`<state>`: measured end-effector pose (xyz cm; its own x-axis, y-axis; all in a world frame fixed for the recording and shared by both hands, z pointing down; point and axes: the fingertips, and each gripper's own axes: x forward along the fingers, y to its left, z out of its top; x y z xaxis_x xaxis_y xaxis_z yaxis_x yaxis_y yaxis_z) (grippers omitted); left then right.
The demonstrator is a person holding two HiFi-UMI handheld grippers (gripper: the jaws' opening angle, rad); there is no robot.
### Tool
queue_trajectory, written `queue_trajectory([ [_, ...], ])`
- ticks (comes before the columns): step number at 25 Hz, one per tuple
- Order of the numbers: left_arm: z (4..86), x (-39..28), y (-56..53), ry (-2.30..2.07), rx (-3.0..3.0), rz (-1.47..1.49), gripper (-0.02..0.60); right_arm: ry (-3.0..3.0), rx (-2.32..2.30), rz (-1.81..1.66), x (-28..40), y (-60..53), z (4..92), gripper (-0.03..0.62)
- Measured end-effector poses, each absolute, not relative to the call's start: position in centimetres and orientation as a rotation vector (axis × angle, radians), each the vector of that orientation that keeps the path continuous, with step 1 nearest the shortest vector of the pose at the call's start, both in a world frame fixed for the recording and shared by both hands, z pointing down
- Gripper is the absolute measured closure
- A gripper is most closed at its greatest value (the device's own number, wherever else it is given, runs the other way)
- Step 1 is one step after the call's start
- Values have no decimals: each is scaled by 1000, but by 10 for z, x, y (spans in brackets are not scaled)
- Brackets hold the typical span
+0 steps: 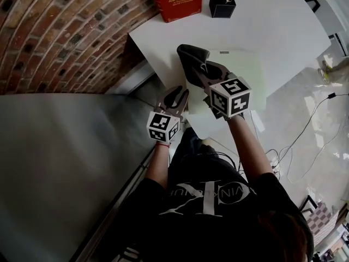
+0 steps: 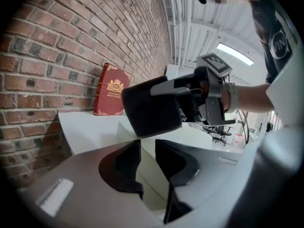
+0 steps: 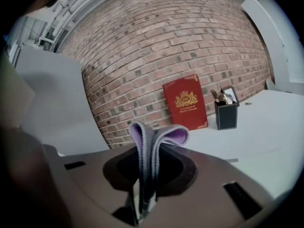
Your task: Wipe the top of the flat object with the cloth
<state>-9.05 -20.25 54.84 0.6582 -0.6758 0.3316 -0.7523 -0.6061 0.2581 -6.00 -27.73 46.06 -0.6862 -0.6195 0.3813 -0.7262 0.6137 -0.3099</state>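
Brick wall [image 1: 65, 31] edges a white desk [image 1: 283, 31]; the right gripper [image 1: 206, 72] pinches a folded cloth [image 1: 192, 56], while the left gripper [image 1: 177, 96] has its fingers slightly apart, empty.

A white rectangular table [image 1: 289, 31] spreads ahead of the right gripper [image 3: 144, 184] and its jaws, with a pale thin flat board [image 1: 245, 72] lying directly beneath them. Well beyond the jaws stands an upright red hardback book with a gold crest [image 3: 185, 102]. Just right of it is a black square holder [image 3: 226, 114] of what look like pens.
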Motion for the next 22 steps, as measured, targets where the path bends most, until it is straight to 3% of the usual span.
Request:
queue_trajectory([
  [10,567,-82,-203,-1088,2461,347,503,-2356,991,787,-79,-296,523,537],
  [22,568,-82,-201,-1114,2460,363,518,-2208,987,654,-33,-304,551,537],
])
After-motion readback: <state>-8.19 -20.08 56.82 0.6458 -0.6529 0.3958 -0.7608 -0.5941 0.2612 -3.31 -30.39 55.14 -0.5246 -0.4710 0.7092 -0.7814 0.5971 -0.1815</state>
